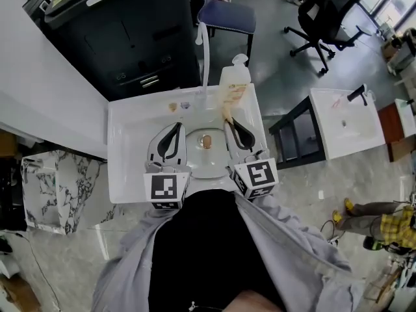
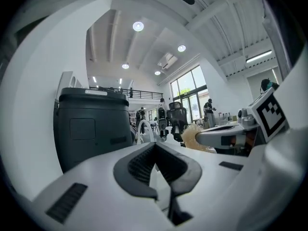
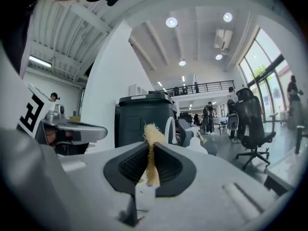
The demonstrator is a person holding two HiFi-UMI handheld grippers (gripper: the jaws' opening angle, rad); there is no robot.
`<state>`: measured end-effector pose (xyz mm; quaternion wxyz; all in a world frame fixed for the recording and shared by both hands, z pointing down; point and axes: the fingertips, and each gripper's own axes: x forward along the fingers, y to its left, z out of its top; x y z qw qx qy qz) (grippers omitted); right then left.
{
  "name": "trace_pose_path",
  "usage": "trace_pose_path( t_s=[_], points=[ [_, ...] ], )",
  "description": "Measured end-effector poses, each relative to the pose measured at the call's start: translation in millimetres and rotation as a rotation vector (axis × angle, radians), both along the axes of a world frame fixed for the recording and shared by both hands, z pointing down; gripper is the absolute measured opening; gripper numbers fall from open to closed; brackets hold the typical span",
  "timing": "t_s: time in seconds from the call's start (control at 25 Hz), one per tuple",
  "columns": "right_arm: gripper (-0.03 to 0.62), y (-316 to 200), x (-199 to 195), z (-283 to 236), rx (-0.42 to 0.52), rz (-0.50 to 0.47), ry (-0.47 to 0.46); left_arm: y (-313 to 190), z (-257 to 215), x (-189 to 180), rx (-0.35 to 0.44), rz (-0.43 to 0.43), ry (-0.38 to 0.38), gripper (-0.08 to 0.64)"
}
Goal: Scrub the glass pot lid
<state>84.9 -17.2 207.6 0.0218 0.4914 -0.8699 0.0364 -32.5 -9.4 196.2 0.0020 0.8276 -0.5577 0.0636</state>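
In the head view both grippers hang side by side over the basin of a white sink [image 1: 130, 155], pointing away from me. My right gripper [image 1: 229, 122] is shut on a tan fibrous scrubber [image 1: 228, 106]; the right gripper view shows its strands [image 3: 150, 148] pinched between the pads. My left gripper [image 1: 176, 127] is shut, and nothing shows between its pads [image 2: 139, 165]. From the left gripper view the scrubber [image 2: 194, 135] sticks out at the right. A brownish knob-like spot [image 1: 206, 141] lies at the basin's bottom; I cannot make out a glass lid around it.
A tall white faucet [image 1: 204, 51] and a soap bottle [image 1: 235, 75] stand at the sink's back edge. A black cabinet [image 1: 123, 31] is behind it, a blue chair [image 1: 227, 15] beyond. A second sink [image 1: 344, 123] stands at the right, a marbled block [image 1: 55, 187] at the left.
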Motion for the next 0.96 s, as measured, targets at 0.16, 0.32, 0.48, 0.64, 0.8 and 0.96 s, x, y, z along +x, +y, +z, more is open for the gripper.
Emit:
trace_pose_path(
  t_s=[0.16,0.32,0.48,0.64,0.8,0.96],
  points=[
    [0.030,4.2,2.9,5.7,-0.012,0.013,-0.032,5.3,2.2,-0.4,-0.006,0.012,-0.005,0.005],
    [0.030,10.0,1.5,1.2,0.021,0.029,-0.023,8.3,2.4,-2.6,0.013,0.021,-0.007,0.005],
    [0.030,15.9,-3.1,-1.7,0.046,0.052,-0.007,11.8,5.8,-2.8,0.006,0.054,-0.001,0.005],
    [0.030,21.2,-9.9,1.2,0.051,0.072,0.006,13.2,15.1,-8.0,-0.002,0.075,-0.006,0.005],
    [0.030,23.1,-16.3,6.5,0.048,0.086,0.021,16.1,22.3,-11.4,-0.005,0.114,-0.004,0.005],
    [0.031,16.1,-26.6,9.1,0.056,0.092,0.028,10.8,26.5,-15.9,0.031,0.144,-0.061,0.005]
  ],
)
